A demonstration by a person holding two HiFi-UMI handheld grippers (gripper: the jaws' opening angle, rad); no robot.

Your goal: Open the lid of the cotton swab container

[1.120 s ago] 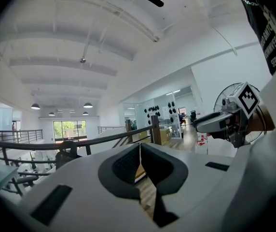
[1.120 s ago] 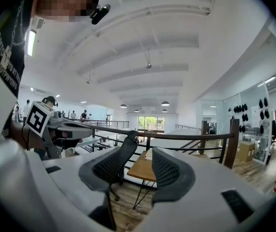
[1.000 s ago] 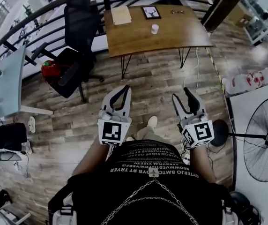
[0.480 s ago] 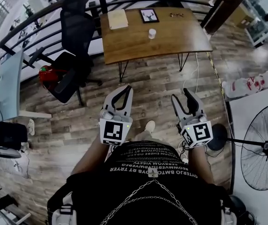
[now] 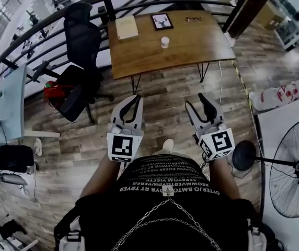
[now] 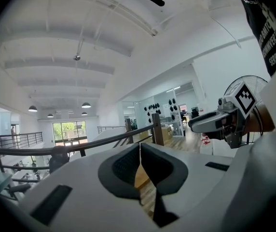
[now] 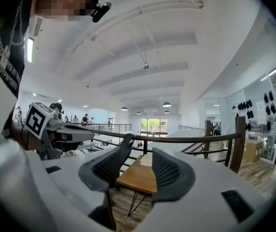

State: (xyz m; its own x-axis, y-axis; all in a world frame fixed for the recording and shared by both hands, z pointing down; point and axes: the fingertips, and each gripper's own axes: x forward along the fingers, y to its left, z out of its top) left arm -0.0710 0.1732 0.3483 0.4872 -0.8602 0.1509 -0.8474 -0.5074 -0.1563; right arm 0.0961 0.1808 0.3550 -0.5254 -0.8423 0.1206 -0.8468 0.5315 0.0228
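Head view. Left gripper (image 5: 137,98), held before the person's torso over the wood floor (image 5: 165,103): jaws fully together, tips meeting, nothing between them and nothing touched. Right gripper (image 5: 197,101), level with it and to its right: jaws wide apart, gap empty, no contact. Cotton swab container (image 5: 164,42): a small white cylinder standing upright near the middle of the wooden bench (image 5: 202,43), well apart from both grippers. Picture frame (image 5: 161,21) and pale pad (image 5: 126,27): along the bench's far edge. In the right gripper view, the bench appears distant between the open jaws.
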